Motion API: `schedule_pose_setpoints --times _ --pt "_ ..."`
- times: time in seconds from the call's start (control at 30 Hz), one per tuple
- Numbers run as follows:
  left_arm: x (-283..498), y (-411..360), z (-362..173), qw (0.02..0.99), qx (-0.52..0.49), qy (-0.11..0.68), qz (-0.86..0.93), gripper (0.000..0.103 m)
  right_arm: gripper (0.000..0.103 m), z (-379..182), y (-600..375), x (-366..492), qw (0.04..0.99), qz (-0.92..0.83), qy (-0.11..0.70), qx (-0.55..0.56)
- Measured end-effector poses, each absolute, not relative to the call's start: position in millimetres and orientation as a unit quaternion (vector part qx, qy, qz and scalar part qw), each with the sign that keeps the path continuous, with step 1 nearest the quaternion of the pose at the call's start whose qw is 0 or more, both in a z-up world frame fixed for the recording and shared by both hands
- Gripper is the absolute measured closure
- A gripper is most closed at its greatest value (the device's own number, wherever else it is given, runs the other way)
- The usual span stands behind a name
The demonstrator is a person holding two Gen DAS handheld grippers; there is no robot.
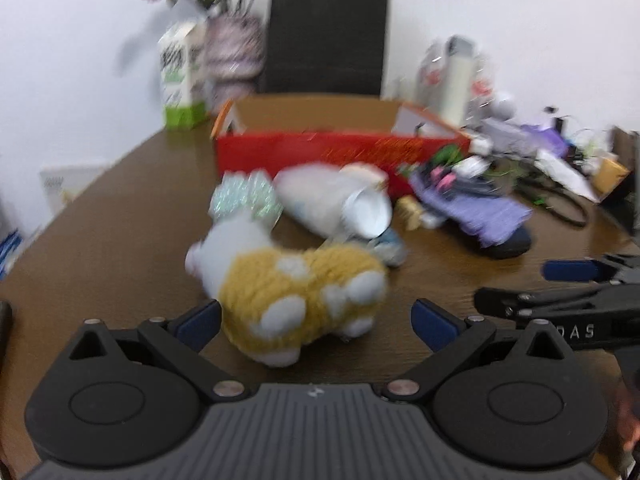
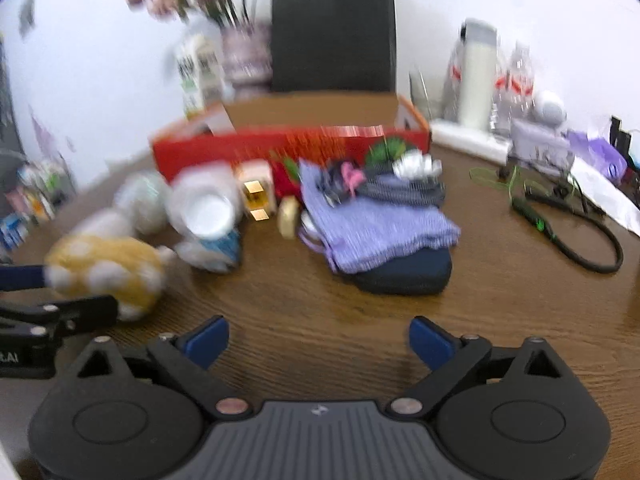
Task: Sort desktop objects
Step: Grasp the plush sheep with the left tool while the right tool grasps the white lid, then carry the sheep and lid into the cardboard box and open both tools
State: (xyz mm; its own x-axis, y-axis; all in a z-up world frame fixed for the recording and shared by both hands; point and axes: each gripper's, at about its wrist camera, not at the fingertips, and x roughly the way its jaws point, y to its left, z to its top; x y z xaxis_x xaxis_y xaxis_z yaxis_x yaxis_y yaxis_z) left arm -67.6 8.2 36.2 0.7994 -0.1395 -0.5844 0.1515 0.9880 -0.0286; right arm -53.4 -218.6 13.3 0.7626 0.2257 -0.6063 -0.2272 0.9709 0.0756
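Note:
A yellow and white plush toy [image 1: 304, 300] lies on the brown table [image 1: 120, 248], between the fingers of my left gripper [image 1: 316, 322]. The jaws stand wide; the right pad is clear of the toy and the left pad is at its edge. The right wrist view shows the same plush toy [image 2: 108, 272] at the far left, with the left gripper [image 2: 60, 292] around it. My right gripper [image 2: 320, 340] is open over bare table, nothing between its fingers. It enters the left wrist view as the right gripper [image 1: 528, 286] from the right edge. Both views are blurred.
Behind the toy lie a white paper cup [image 1: 364, 212] on its side, a shiny iridescent ball [image 1: 244, 196], a purple cloth [image 2: 372, 224] on a navy pouch [image 2: 404, 272] and a small gold box [image 2: 256, 196]. A red open box [image 2: 280, 148] stands further back. A black cable [image 2: 580, 240] lies at right.

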Motion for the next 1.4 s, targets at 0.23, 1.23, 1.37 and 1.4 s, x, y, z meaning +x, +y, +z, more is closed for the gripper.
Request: schedule_pose_setpoints --times 0.23,1.23,1.37,1.4 --pt "-37.2 29.3 54.2 0.952 -0.005 0.304 -0.029 0.0 0.016 44.5 -202.9 -43.7 0.949 0.181 0.257 0.008" --pt "-85.8 -13.5 54.1 0.944 -0.03 0.311 -0.11 0.046 0.064 32.7 -224.6 -81.5 0.957 0.127 0.262 0.011" --pt "-114.3 -26.3 56.6 0.955 -0.008 0.281 -0.093 0.046 0.064 32.6 -238.1 -112.7 0.957 0.122 0.261 0.015" --pt "-119.2 -26.6 57.4 0.956 -0.009 0.28 -0.089 0.046 0.064 33.2 -239.3 -120.3 0.958 0.122 0.258 0.015"
